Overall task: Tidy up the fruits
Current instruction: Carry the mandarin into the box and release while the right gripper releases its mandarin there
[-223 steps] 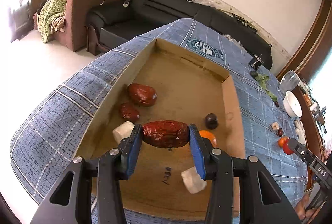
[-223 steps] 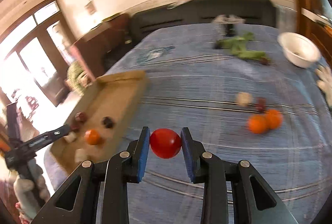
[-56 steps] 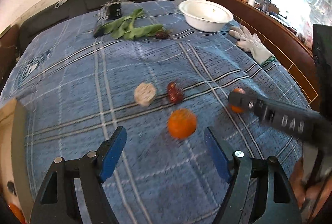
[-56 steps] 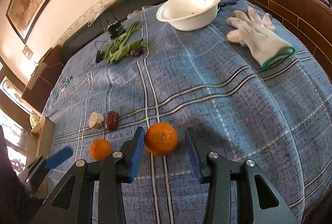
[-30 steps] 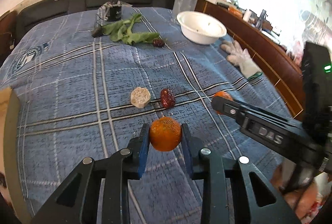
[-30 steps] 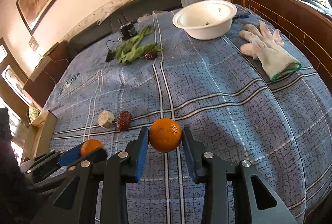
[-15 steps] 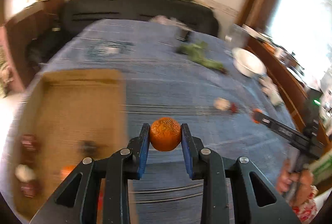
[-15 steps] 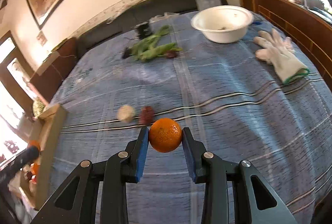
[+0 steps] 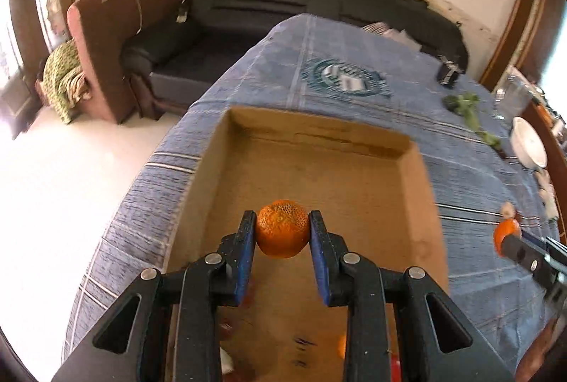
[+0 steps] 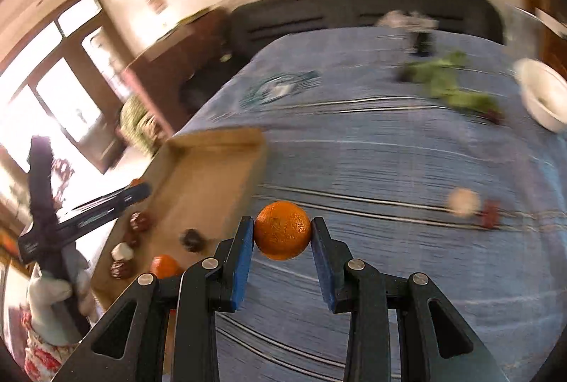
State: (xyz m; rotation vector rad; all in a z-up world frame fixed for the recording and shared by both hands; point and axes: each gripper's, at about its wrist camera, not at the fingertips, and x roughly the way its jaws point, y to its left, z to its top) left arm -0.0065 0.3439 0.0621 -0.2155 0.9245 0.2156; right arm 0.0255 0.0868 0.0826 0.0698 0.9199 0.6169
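My left gripper (image 9: 282,230) is shut on an orange tangerine (image 9: 282,228) and hangs over the middle of the brown cardboard tray (image 9: 354,190). My right gripper (image 10: 282,231) is shut on a second tangerine (image 10: 282,229) above the blue checked cloth, just right of the tray (image 10: 198,180). In the right wrist view the tray holds dark red dates (image 10: 140,222), a white piece (image 10: 122,251), a dark round fruit (image 10: 191,238) and a tangerine (image 10: 163,267). The left gripper (image 10: 136,192) shows over the tray's left part. The right gripper's tangerine (image 9: 505,235) shows at the right edge of the left wrist view.
On the cloth to the right lie a pale round piece (image 10: 462,201) and a date (image 10: 490,213). Further back are green leaves (image 10: 450,84), a white bowl (image 10: 545,98) and a black device (image 9: 448,72). A dark sofa (image 9: 265,13) stands beyond the table's far edge.
Both grippers have swung left with their tangerines. The left one has moved from the cloth to above the tray; the right one has come up beside the tray's right wall.
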